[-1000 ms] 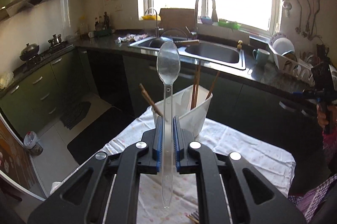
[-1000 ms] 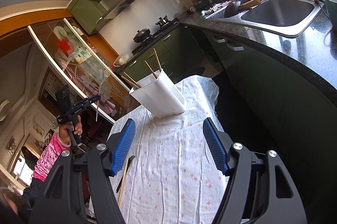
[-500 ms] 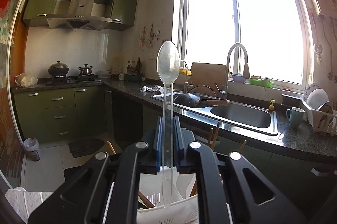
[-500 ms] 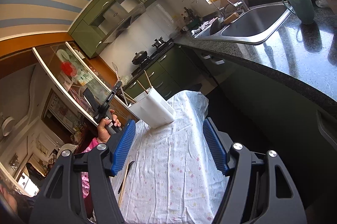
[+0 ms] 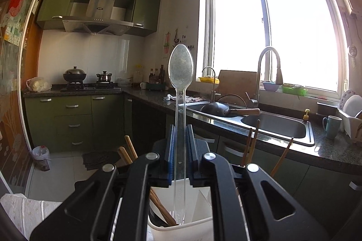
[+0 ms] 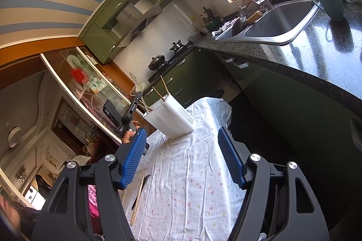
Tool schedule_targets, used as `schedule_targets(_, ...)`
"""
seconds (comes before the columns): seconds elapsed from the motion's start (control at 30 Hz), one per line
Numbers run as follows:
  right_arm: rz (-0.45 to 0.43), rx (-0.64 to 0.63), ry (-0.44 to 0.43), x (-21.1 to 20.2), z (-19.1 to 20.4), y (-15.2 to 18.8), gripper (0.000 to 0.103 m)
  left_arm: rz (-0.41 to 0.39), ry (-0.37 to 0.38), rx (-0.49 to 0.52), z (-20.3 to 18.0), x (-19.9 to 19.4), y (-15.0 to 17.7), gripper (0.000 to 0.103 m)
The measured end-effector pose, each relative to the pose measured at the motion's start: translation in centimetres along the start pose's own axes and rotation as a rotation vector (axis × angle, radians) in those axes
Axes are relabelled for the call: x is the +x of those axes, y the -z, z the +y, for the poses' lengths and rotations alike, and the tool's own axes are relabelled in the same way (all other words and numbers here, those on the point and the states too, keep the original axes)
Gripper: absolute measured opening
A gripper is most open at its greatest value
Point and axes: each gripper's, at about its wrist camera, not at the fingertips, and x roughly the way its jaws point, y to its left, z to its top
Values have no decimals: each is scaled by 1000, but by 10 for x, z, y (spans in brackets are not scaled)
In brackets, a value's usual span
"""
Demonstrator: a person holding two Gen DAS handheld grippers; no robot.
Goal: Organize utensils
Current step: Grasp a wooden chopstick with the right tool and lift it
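My left gripper (image 5: 180, 127) is shut on a clear plastic spoon (image 5: 181, 68), held upright with its bowl on top. The spoon's handle tip hangs at the mouth of the white utensil holder (image 5: 196, 229), which has several wooden chopsticks (image 5: 251, 145) in it. The right wrist view shows the same holder (image 6: 172, 118) on the flowered tablecloth (image 6: 192, 184), with the left gripper (image 6: 135, 100) and a hand (image 6: 129, 135) just left of it. My right gripper (image 6: 182, 134) stands open and empty above the cloth. A chopstick (image 6: 137, 200) and a black fork (image 6: 142, 186) lie at the cloth's left edge.
Behind the table runs a dark counter (image 5: 328, 150) with a steel sink (image 5: 271, 125), tap and teal mug (image 6: 328, 1). A stove with pots (image 5: 74, 75) is at the far left. A bin (image 5: 40, 157) and dark mat (image 5: 99, 159) are on the floor.
The left gripper has carried the spoon forward over the holder and tipped up to near level. The handle tip has sunk to the holder's mouth. The right gripper has swung slightly and stays open.
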Motion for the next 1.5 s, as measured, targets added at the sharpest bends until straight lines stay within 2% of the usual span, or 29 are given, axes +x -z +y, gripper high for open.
schedule_targets(0.6,12,4,-31,15,3,3,66,134,9,42,-8,-4,39,9)
schedule_targets(0.67,28,-6,-36,20,8,4,66,133,5,35,-6,-10,36,14)
schedule_targets(0.73,66,-29,-29,34,17,6,67,114,4,19,-3,-21,28,27)
schedule_targets(0.77,104,-44,-21,45,22,8,67,107,4,9,-2,-27,23,31)
schedule_targets(0.8,152,-57,-27,58,29,11,69,97,-3,1,-1,-34,17,41)
schedule_targets(0.87,268,-98,-32,94,49,23,71,91,8,-23,3,-53,1,44)
schedule_targets(0.9,333,-131,-33,114,62,32,71,100,13,-40,5,-63,-8,48)
schedule_targets(0.93,398,-165,-37,135,76,43,71,112,19,-57,8,-75,-17,57)
schedule_targets(1.0,534,-223,-39,180,104,70,71,133,25,-69,14,-102,-34,63)
schedule_targets(1.1,715,-286,-46,244,142,114,71,226,15,-69,25,-139,-44,89)
schedule_targets(1.23,891,-341,-3,319,181,166,69,336,-17,-94,47,-189,-33,97)
schedule_targets(1.3,963,-367,43,349,195,187,60,358,-36,-122,60,-214,-26,97)
schedule_targets(1.37,1042,-369,100,374,199,205,56,386,-52,-160,73,-234,-19,97)
schedule_targets(1.5,1119,-411,231,404,204,225,50,462,-55,-221,95,-262,-4,97)
